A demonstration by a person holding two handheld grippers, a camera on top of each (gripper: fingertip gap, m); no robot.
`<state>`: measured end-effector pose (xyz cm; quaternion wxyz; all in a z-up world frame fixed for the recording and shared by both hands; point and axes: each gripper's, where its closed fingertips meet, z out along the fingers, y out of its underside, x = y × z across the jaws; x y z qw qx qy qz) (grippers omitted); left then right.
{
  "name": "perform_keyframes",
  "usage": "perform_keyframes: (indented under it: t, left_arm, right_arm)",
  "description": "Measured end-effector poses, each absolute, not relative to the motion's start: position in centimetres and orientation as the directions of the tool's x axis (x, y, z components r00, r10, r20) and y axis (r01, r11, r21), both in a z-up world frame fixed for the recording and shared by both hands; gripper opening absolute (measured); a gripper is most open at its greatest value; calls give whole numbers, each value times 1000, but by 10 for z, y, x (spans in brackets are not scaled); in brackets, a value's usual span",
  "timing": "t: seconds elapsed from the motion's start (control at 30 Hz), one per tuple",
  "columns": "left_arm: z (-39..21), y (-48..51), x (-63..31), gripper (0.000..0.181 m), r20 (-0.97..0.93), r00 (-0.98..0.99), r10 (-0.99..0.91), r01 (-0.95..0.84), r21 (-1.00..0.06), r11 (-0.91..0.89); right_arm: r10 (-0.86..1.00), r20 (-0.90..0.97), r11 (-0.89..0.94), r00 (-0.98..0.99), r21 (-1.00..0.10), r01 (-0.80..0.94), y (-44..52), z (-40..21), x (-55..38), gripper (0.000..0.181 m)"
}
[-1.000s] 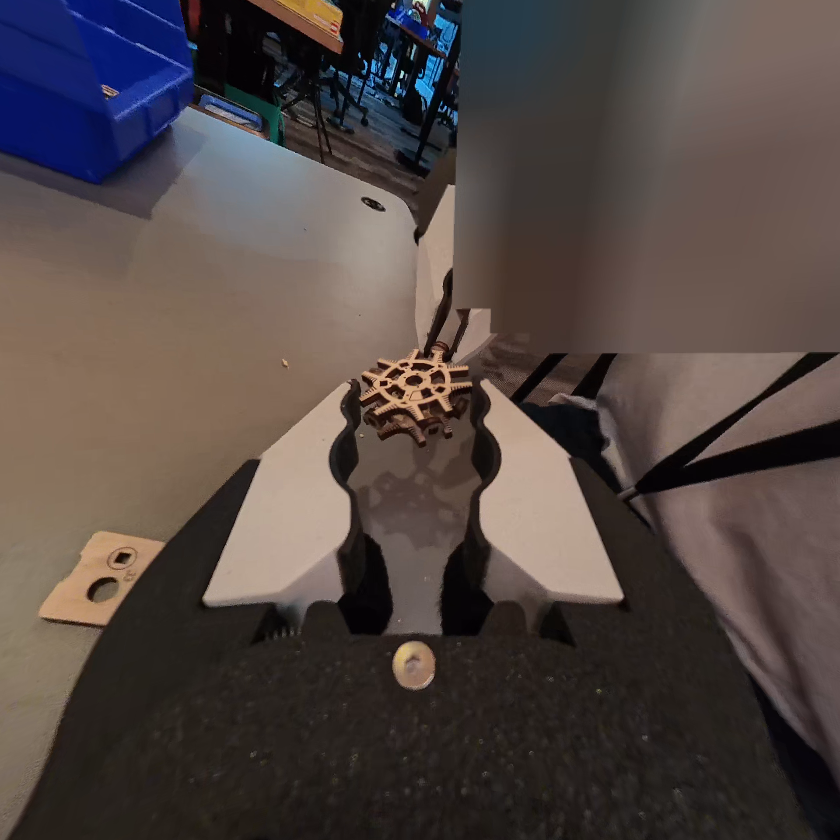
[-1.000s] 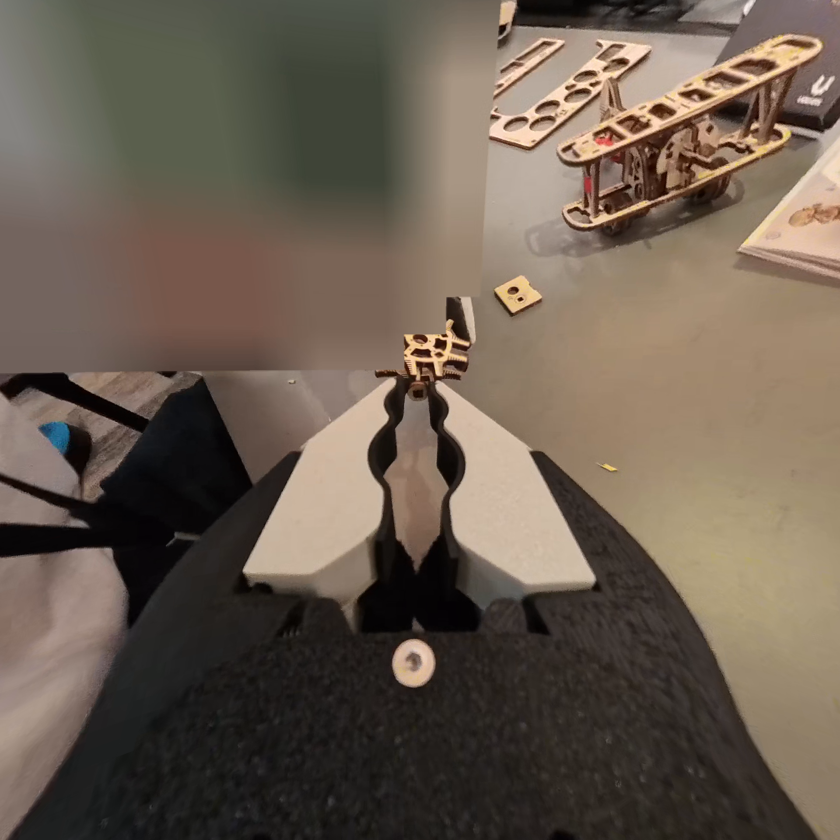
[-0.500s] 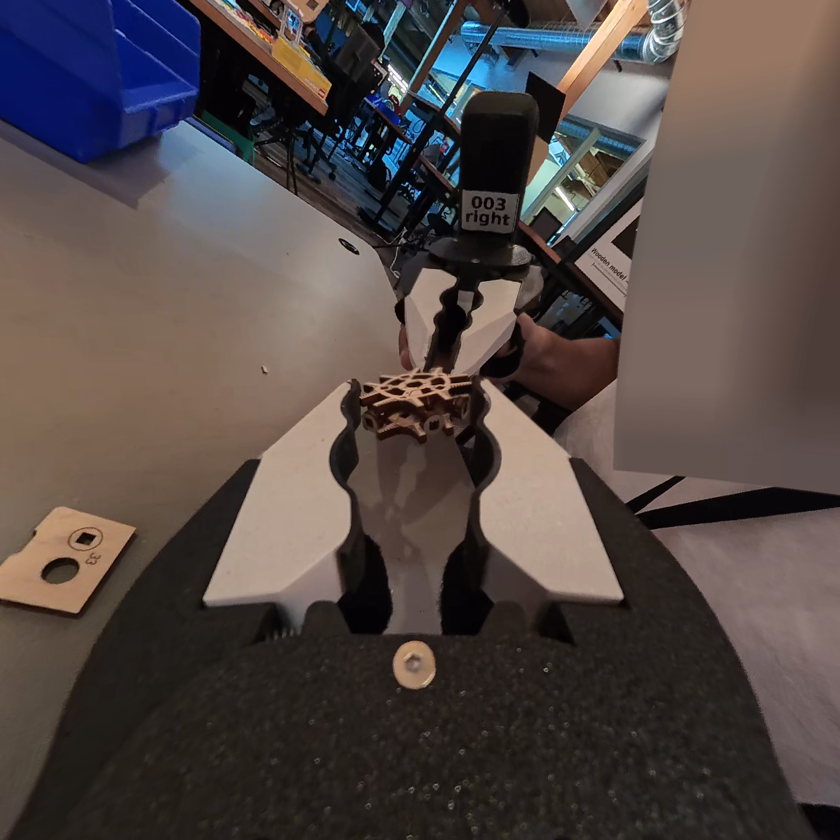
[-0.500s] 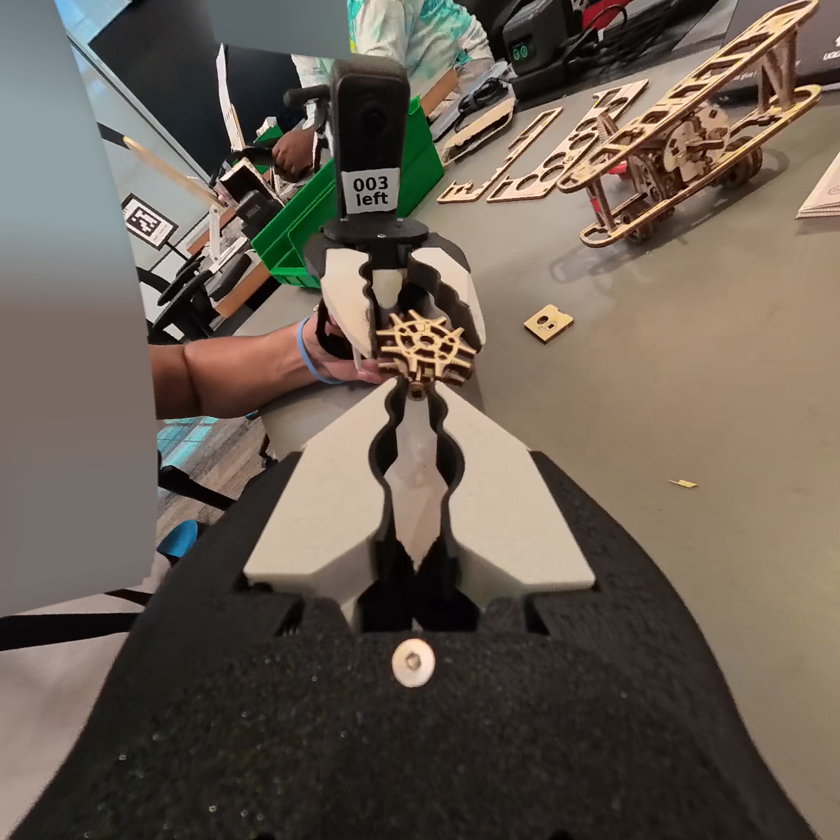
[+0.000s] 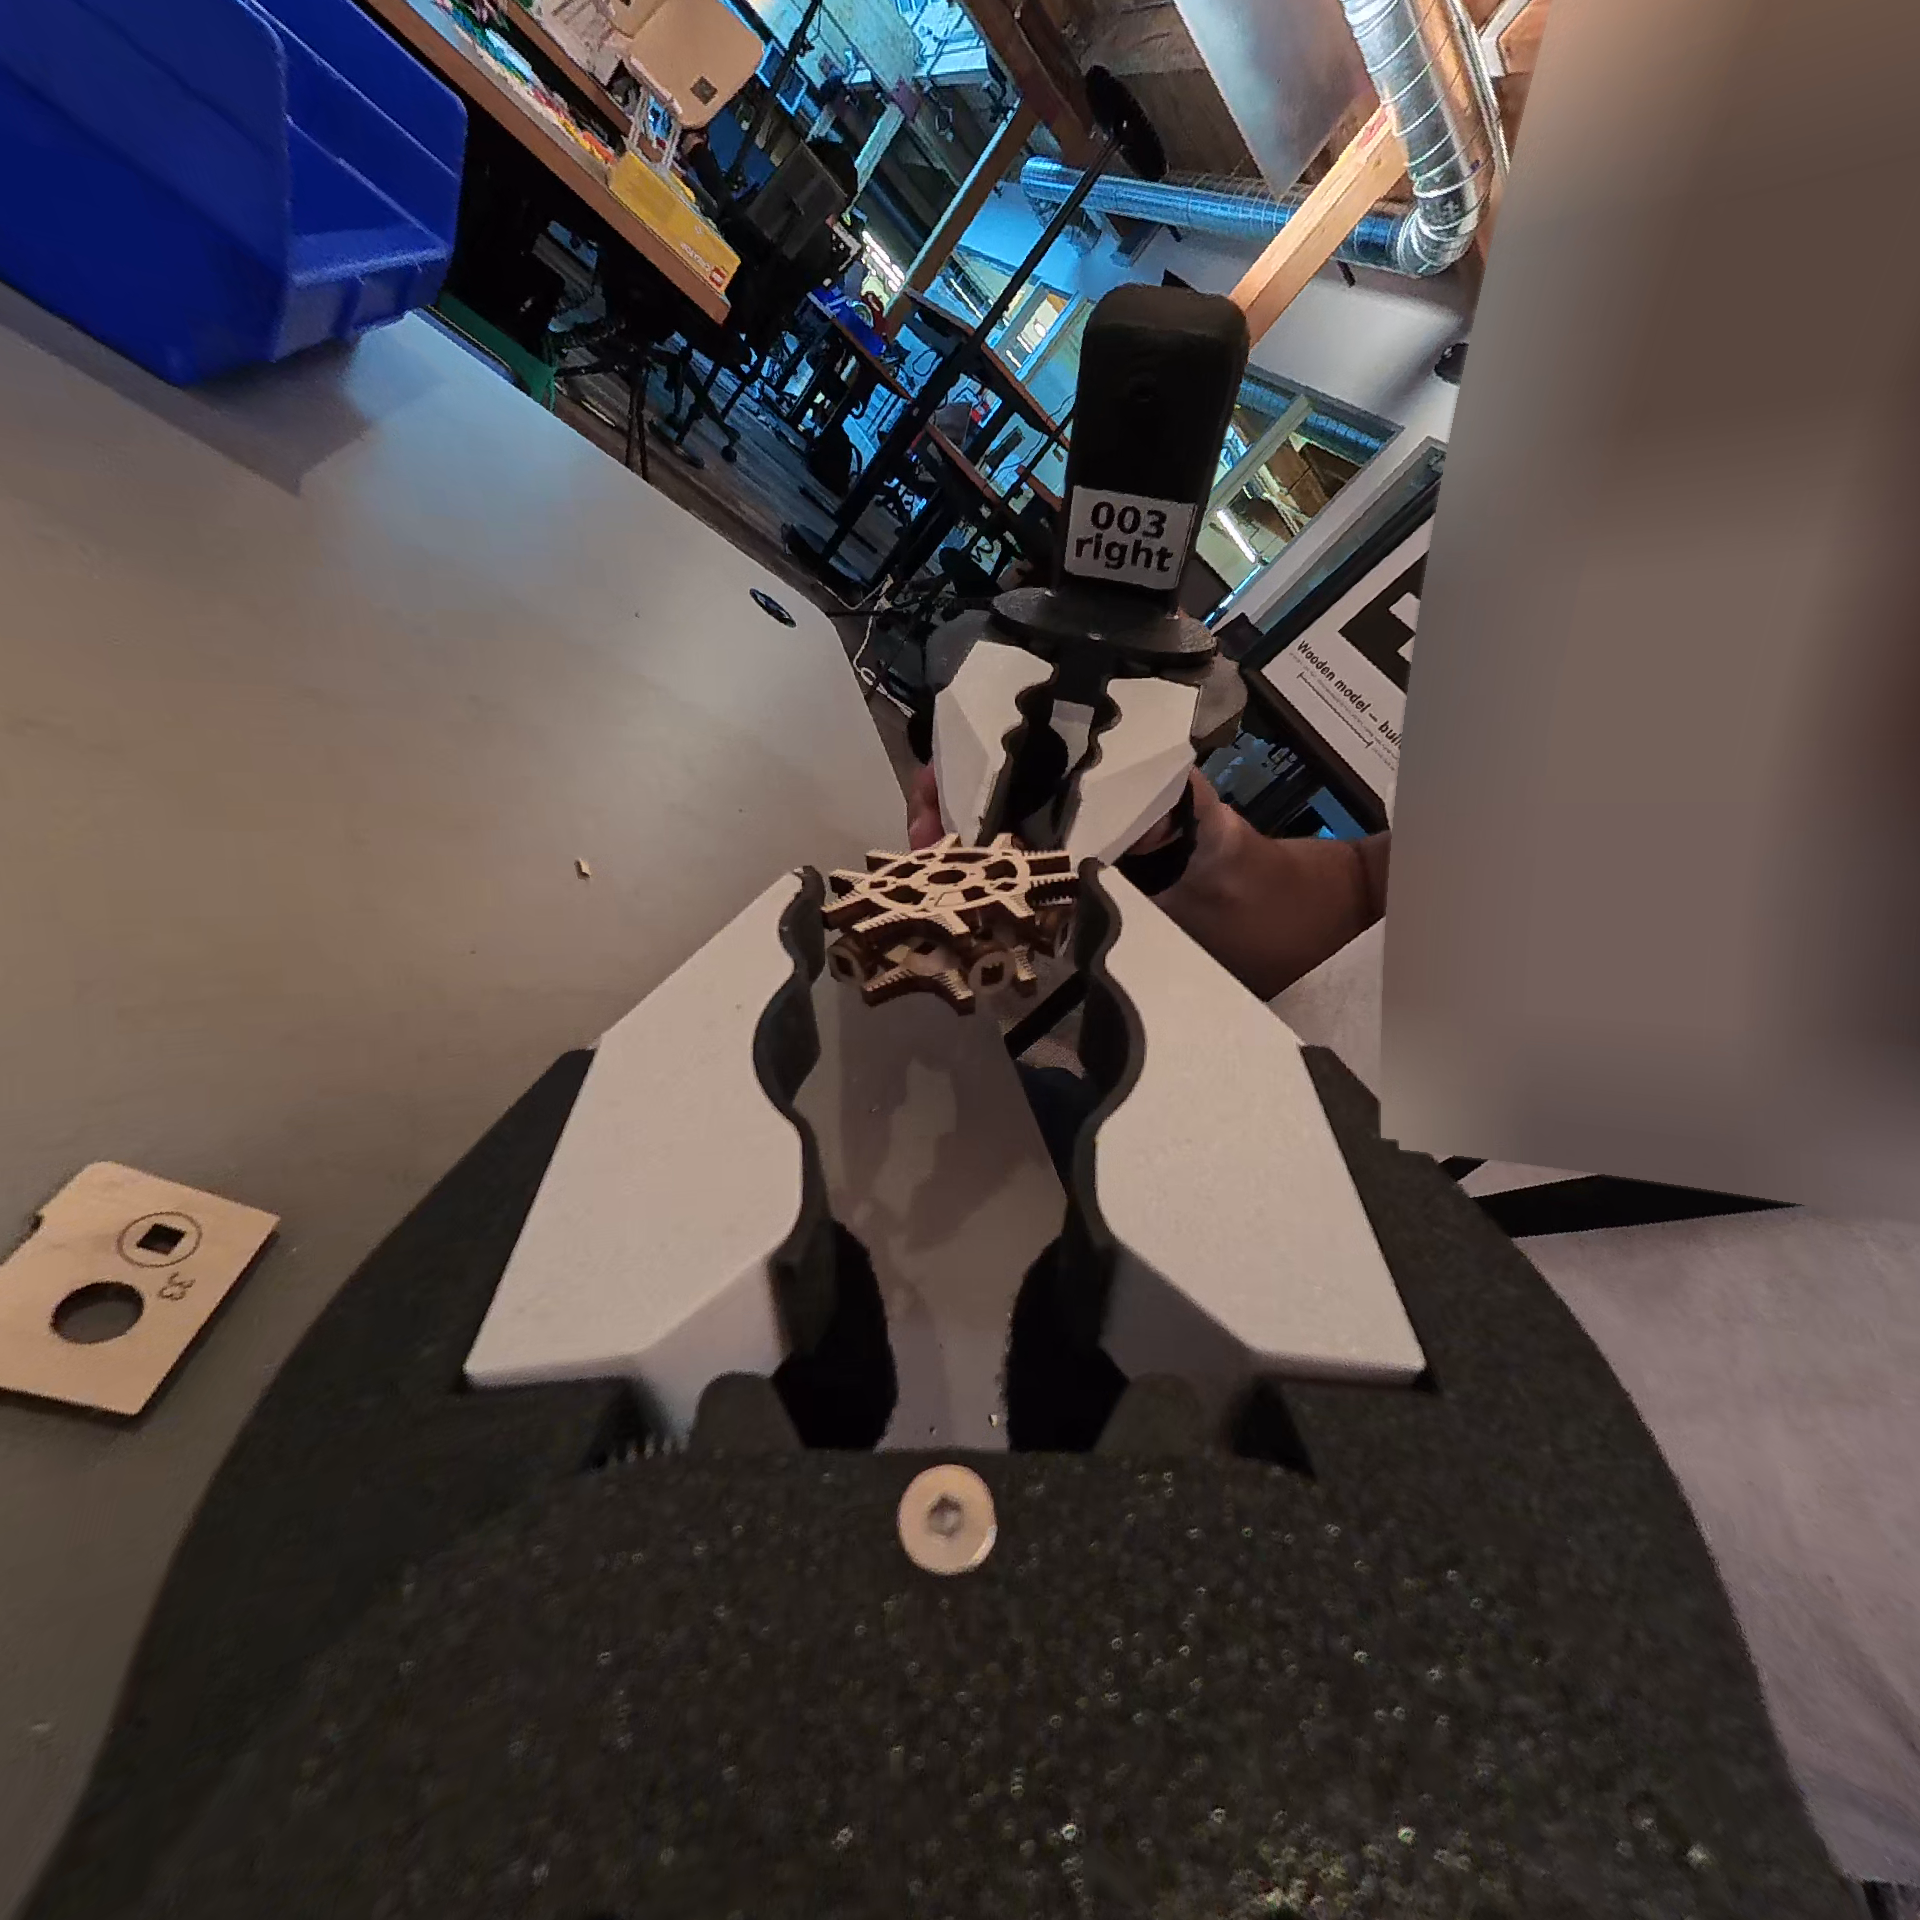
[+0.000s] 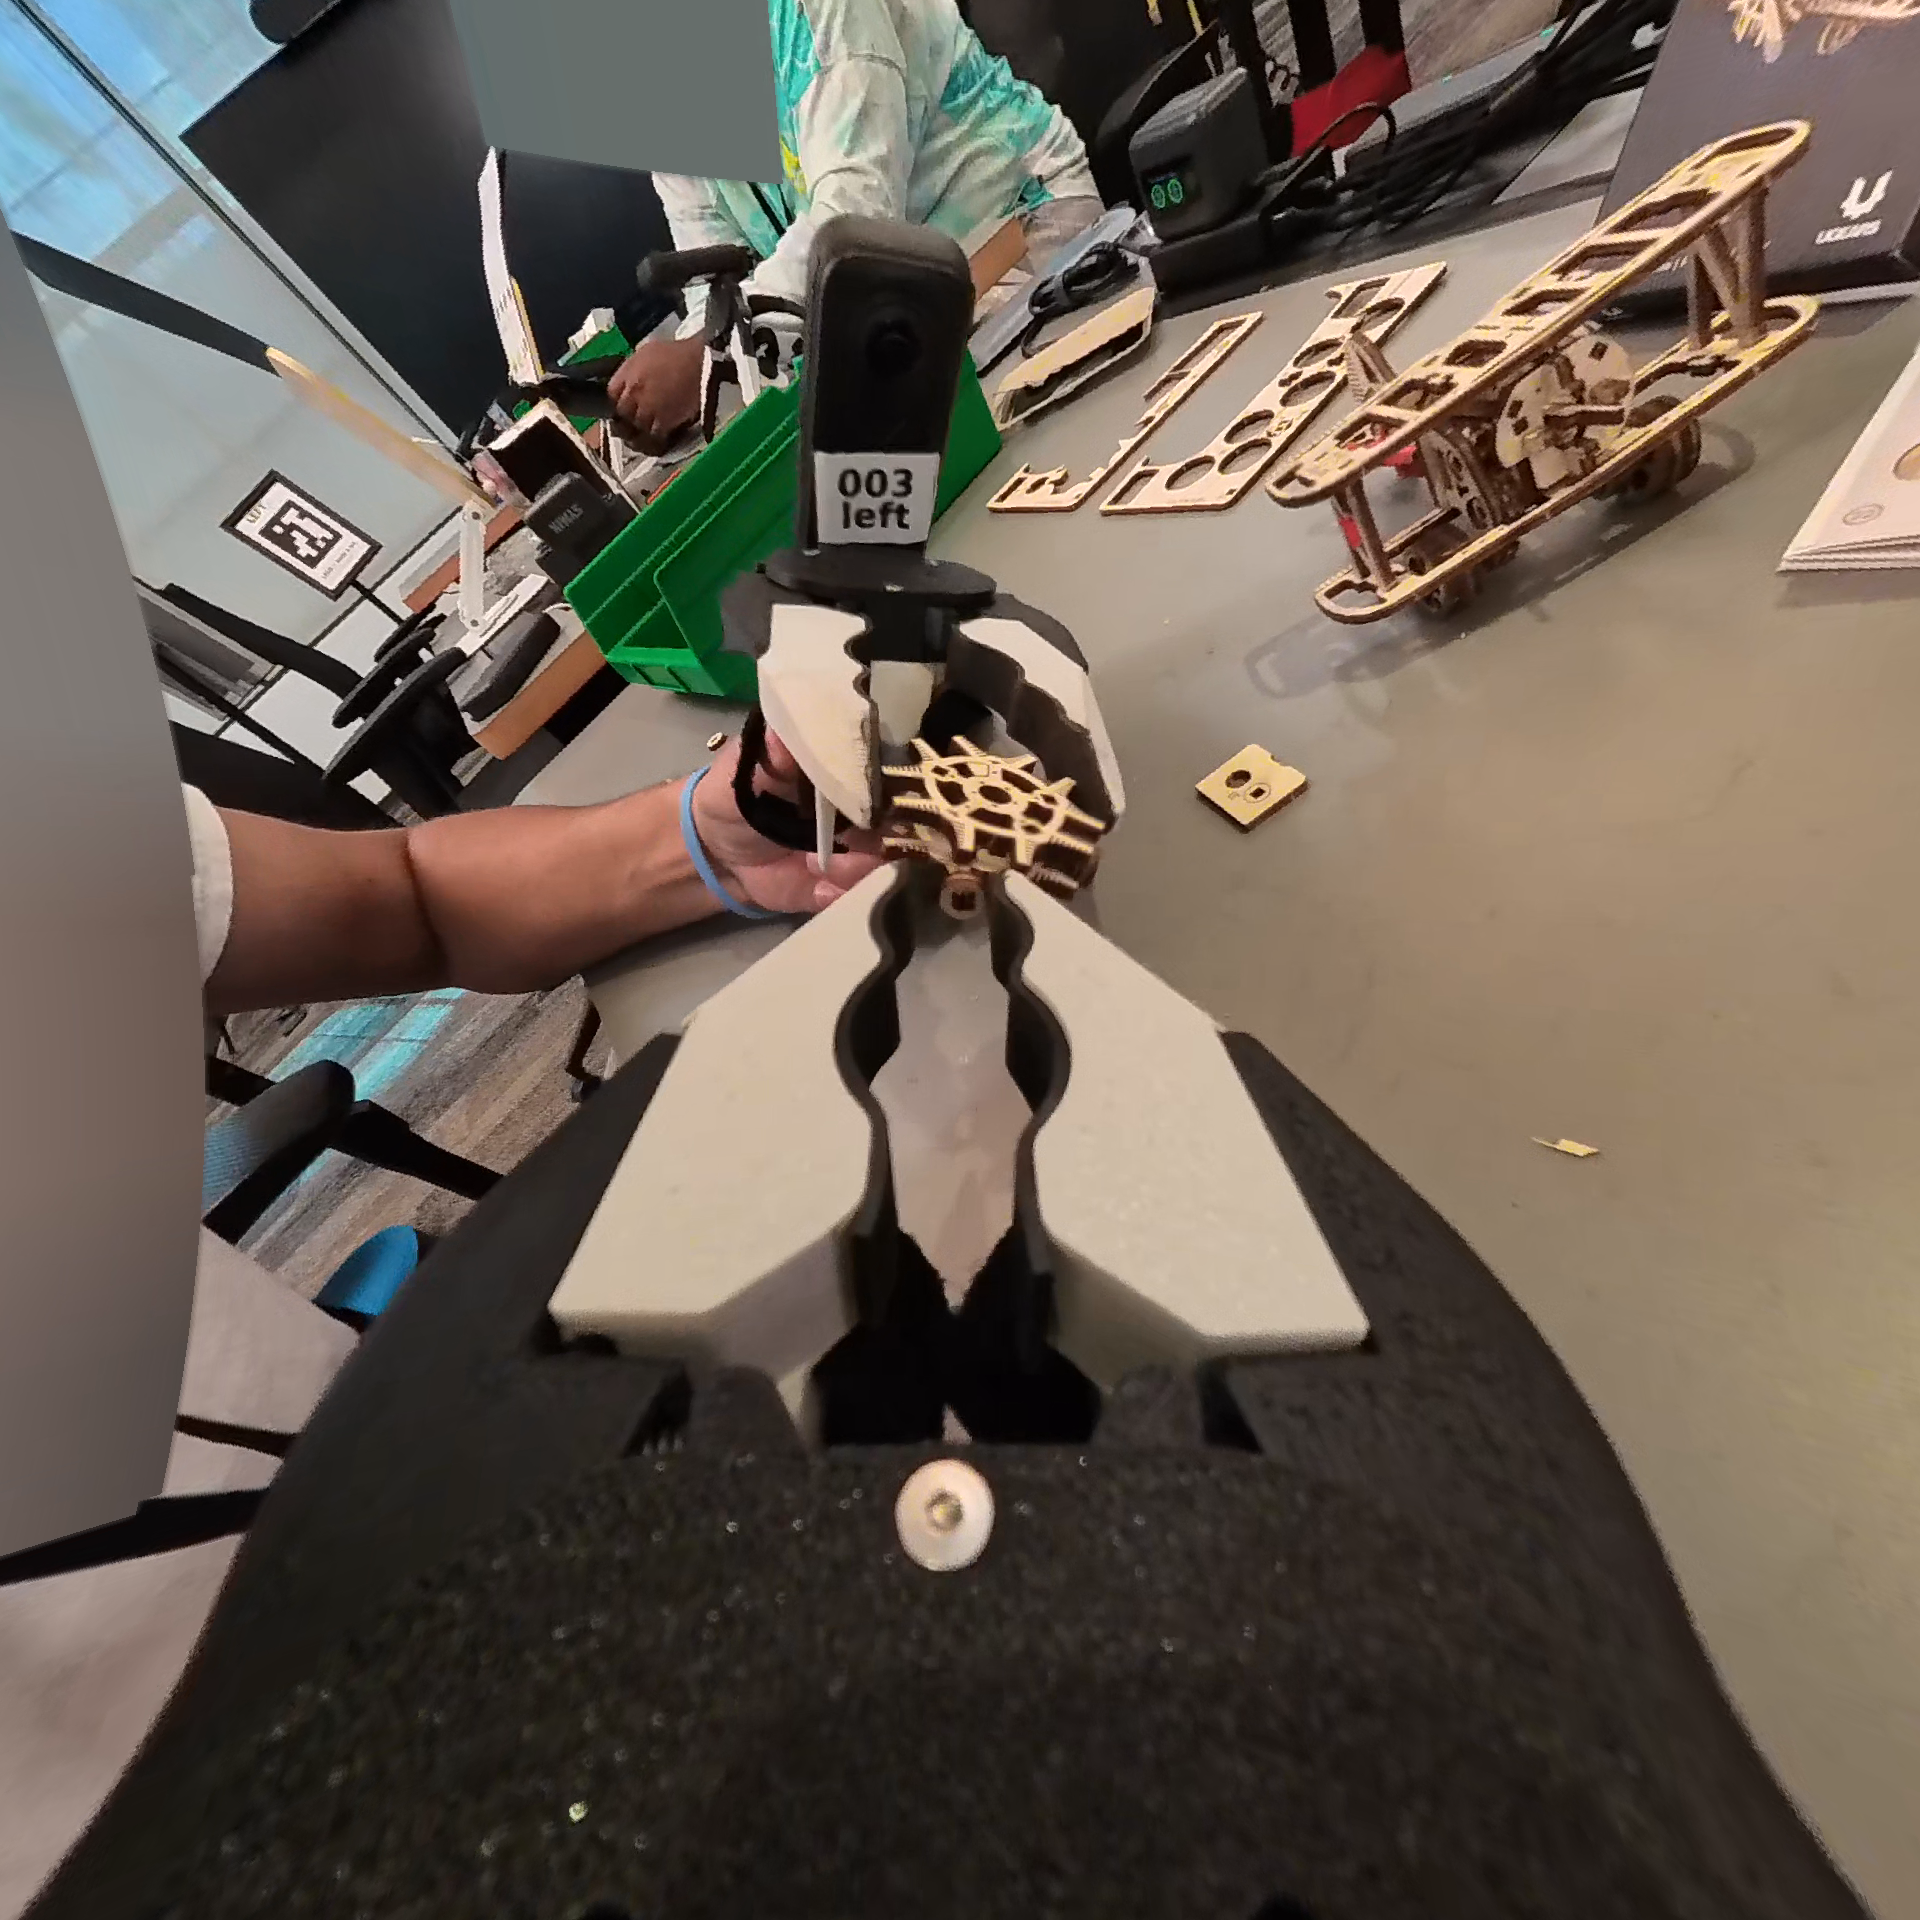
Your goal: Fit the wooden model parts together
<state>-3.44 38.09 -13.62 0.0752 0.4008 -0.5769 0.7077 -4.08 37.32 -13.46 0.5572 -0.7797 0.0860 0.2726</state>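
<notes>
step: mating a small hub piece into the wooden gear assembly (image 5: 951, 925), held in the air above the near table edge | left gripper (image 5: 948, 914) clamped across the gear rim | right gripper (image 6: 961, 899) pinched on hub piece (image 6: 961, 896) at the gear's underside | next: align square bore, press straight | vs 1 s ago: both raised, tilted up

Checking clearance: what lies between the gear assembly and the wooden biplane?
Right wrist view: only one small wooden tab lies on the table between gear assembly and wooden biplane.
</notes>
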Motion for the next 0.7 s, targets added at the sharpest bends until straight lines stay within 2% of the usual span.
perform_keyframes:
  t: [0.5,0.7]
  left_arm:
    - [-129,387,-33,46,685,-660,-307,-572,-724,-385]
    - [-128,387,-35,45,691,-663,-289,-580,-718,-386]
  right_arm:
    - [147,-503,-375,852,-825,-423,374,-131,-42,27]
    - [148,-319,-384,936,-891,-243,367,-138,-30,30]
